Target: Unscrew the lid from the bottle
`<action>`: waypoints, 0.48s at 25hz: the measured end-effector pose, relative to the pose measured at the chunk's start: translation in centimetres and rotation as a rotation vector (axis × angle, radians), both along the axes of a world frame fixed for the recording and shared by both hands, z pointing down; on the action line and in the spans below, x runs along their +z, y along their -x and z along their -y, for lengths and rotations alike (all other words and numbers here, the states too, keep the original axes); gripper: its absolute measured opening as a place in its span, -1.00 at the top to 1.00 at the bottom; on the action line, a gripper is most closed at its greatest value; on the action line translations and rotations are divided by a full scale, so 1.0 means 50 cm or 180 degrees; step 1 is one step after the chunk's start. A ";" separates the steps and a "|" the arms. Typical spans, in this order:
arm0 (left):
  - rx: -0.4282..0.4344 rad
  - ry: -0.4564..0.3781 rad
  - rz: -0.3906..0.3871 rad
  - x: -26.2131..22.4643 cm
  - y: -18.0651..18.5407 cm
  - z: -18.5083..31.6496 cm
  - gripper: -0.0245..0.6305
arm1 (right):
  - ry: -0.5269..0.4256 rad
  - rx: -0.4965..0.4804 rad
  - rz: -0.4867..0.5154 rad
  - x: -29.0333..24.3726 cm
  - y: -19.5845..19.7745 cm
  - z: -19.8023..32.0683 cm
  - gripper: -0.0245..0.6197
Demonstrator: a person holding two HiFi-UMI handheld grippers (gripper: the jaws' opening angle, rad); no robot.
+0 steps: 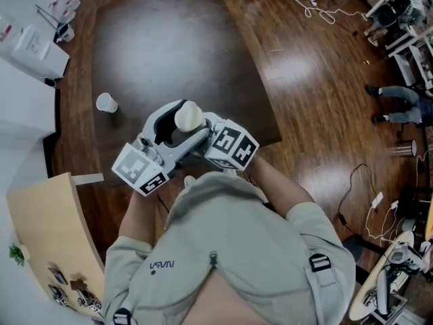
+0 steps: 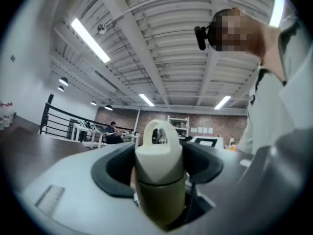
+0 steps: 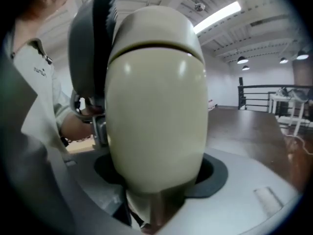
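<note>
I hold a cream bottle (image 1: 189, 116) up in front of the person's chest, between both grippers. Its lid (image 2: 159, 148) carries a loop handle, and a thin seam parts it from the body (image 2: 161, 199). In the left gripper view my left gripper (image 2: 159, 155) has its black pads against both sides of the lid. My right gripper (image 3: 156, 185) is shut on the lower body (image 3: 156, 121), which fills the right gripper view. In the head view the left gripper (image 1: 176, 122) comes in from the left and the right gripper (image 1: 201, 136) from the right.
Below the grippers lies a dark table (image 1: 176, 39) with a white paper cup (image 1: 106, 103) on its left side. White boxes (image 1: 30, 46) stand at the upper left and a light wooden panel (image 1: 47, 229) at the lower left. Cables (image 1: 311, 2) cross the wooden floor.
</note>
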State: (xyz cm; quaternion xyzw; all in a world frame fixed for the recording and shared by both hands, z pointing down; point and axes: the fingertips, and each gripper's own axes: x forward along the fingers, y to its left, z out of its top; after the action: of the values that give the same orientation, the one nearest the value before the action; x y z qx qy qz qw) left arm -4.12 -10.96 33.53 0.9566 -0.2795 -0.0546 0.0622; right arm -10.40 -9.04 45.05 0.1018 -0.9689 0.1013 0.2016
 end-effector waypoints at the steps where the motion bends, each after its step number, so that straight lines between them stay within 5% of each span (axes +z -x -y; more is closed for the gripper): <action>1: -0.0101 -0.0013 0.0019 -0.003 0.000 0.005 -0.02 | -0.0104 0.0187 -0.0041 0.001 -0.001 0.015 -0.01; 6: -0.0582 -0.0057 -0.0023 0.010 0.008 0.023 0.00 | -0.0359 0.0957 -0.0155 0.006 -0.011 0.063 -0.01; 12: -0.0774 0.0002 -0.0140 0.036 0.001 0.020 0.00 | -0.0456 0.1311 -0.0185 0.023 -0.033 0.073 -0.01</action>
State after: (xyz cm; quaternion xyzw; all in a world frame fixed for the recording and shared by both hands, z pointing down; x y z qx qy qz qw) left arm -4.14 -11.98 35.34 0.9142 -0.3920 -0.0826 0.0616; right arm -8.74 -12.69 46.19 0.3145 -0.9261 0.0683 0.1968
